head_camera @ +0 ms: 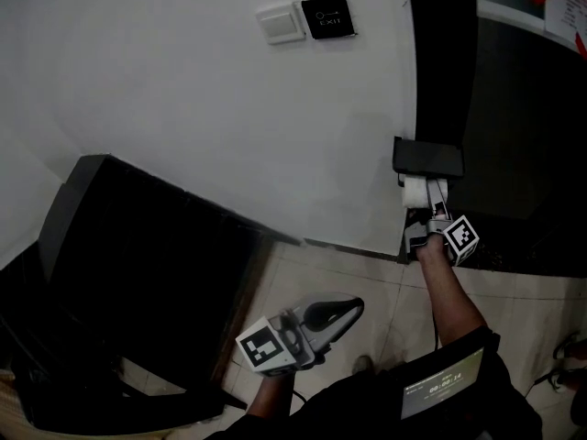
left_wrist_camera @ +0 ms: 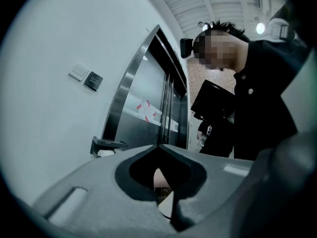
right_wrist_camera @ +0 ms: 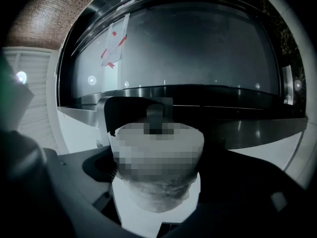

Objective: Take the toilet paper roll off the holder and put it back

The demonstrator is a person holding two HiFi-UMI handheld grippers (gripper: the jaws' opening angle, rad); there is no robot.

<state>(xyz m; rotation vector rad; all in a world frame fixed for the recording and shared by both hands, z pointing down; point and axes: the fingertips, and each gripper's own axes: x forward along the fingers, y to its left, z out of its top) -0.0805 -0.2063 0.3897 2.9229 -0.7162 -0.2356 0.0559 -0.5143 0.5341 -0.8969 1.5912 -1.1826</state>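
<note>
Evidently the right gripper (head_camera: 426,218) is at the black wall-mounted holder (head_camera: 427,158), jaws wide about the white toilet paper roll (right_wrist_camera: 153,190) hanging there, no squeeze evident. The left gripper (head_camera: 350,309) idles, jaws together, empty. Judged: removal starting; next, clamp and slide off.

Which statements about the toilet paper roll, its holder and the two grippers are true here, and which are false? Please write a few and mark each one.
1. The toilet paper roll stands between the jaws of the right gripper. True.
2. The left gripper has the roll in its jaws. False: its jaws are together with nothing in them, low and well away from the roll.
3. The roll lies on the floor. False: it sits at the black holder at the edge of the white wall.
4. An exit button plate is mounted on the wall beside a white switch. True.
</note>
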